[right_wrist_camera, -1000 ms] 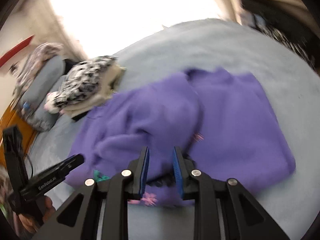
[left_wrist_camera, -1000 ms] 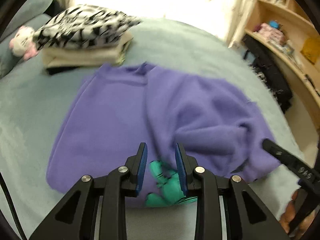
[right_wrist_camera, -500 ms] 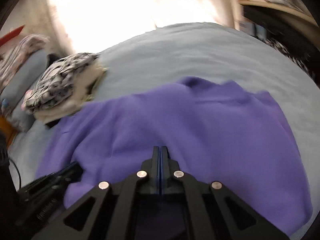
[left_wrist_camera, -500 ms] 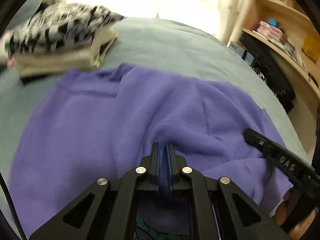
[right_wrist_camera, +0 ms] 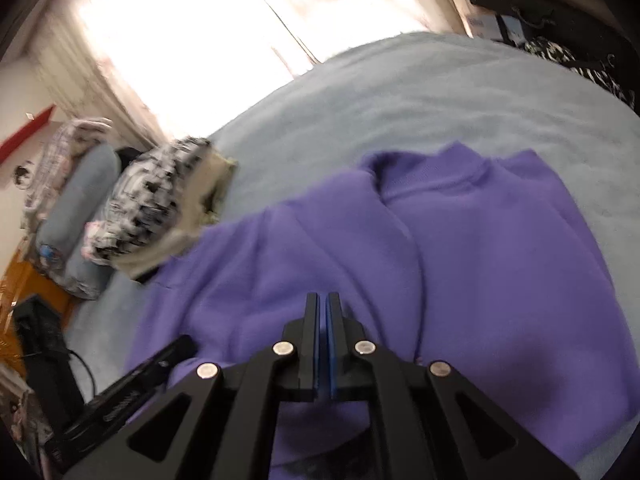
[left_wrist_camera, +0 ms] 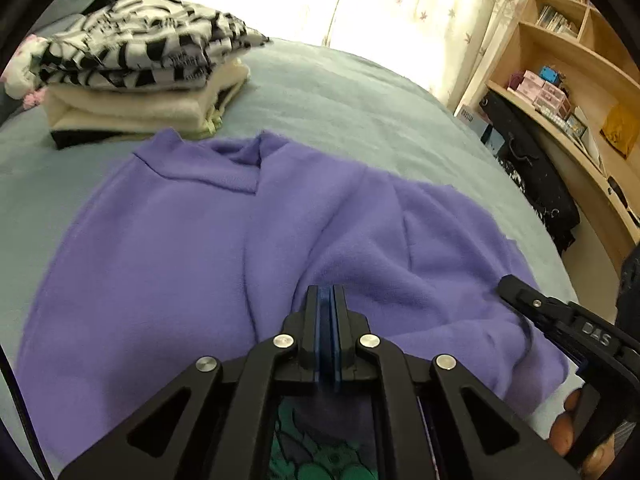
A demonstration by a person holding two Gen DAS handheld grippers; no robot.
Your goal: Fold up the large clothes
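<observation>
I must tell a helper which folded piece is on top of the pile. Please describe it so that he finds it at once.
Look at the grey-blue bed and the purple sweatshirt spread on it. Just beyond its collar stands a pile of folded clothes. The top piece is the only one with a black-and-white pattern; those beneath are plain cream, with a black one at the bottom.

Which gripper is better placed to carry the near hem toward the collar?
Neither alone: left gripper and right gripper both sit shut on the purple sweater along its near edge.

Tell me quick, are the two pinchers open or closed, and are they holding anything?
Left gripper: closed, pinching the purple sweater.
Right gripper: closed, pinching the same sweater's near edge.
</observation>
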